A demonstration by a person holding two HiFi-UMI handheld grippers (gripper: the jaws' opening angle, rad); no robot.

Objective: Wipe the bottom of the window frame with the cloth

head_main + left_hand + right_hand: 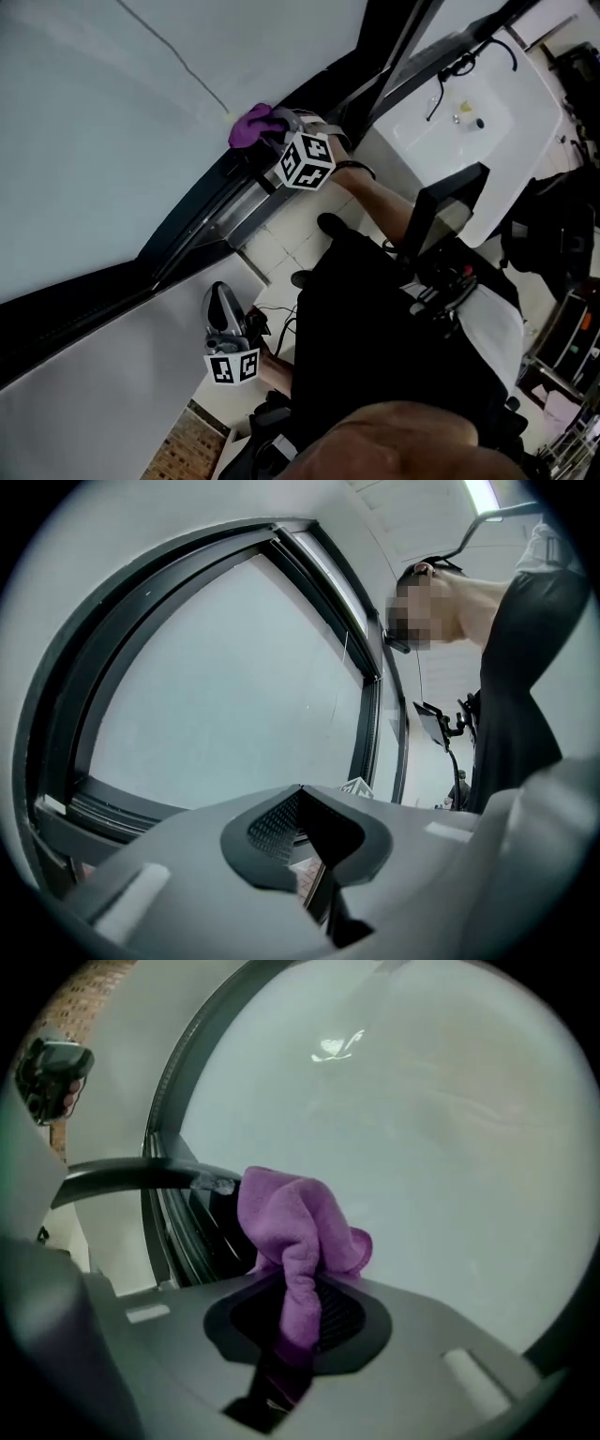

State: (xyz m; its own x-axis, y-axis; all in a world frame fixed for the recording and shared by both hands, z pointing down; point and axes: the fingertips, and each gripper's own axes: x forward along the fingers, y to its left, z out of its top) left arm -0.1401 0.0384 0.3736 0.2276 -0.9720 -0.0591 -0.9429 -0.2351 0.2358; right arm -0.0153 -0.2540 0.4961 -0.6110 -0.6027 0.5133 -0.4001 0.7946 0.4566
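A purple cloth [249,126] is bunched against the dark bottom rail of the window frame [202,220], right beside the pale glass. My right gripper [274,133] is shut on it, its marker cube just behind. In the right gripper view the cloth [295,1222] rises in a clump from between the jaws of the right gripper [295,1288], with the frame's track [192,1232] to its left. My left gripper [221,295] hangs lower, away from the frame, over the floor. Seen from the left gripper view, the left gripper [302,794] is shut with nothing in it and faces the window frame [122,808].
A white table [469,122] with small items and a black cable stands at the upper right. A black panel on a stand [441,211] is close to the person's dark-clothed body. Pale floor tiles [281,244] lie under the frame, with cables near the left gripper.
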